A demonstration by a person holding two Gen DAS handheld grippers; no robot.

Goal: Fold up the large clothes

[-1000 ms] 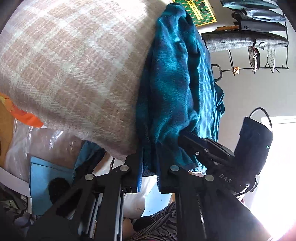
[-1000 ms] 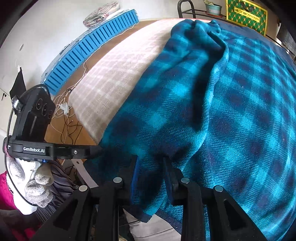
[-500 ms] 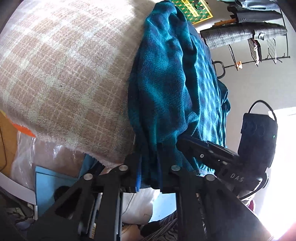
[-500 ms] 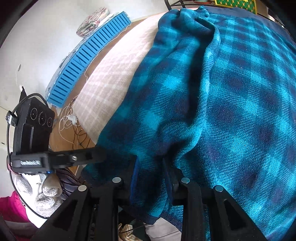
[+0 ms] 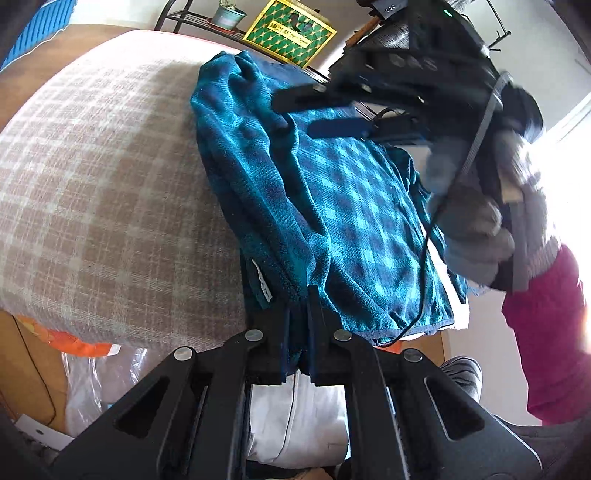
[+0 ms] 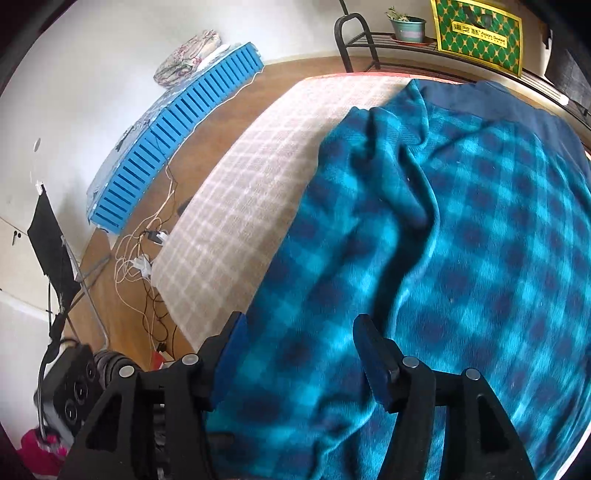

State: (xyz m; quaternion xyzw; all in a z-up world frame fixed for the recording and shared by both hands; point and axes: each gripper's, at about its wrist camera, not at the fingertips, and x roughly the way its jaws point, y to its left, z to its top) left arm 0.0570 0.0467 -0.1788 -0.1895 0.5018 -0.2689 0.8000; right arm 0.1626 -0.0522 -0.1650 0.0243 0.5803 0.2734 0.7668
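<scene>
Garment (image 6: 424, 258): teal and navy check, with a plain navy band at its far edge. Bed cover (image 5: 103, 177) beneath it: beige with a white plaid. Slatted panel (image 6: 177, 147) left of the bed: bright blue. Bag (image 6: 480, 33) beyond the bed: green with yellow lattice. Sleeve (image 5: 546, 332): magenta.
</scene>
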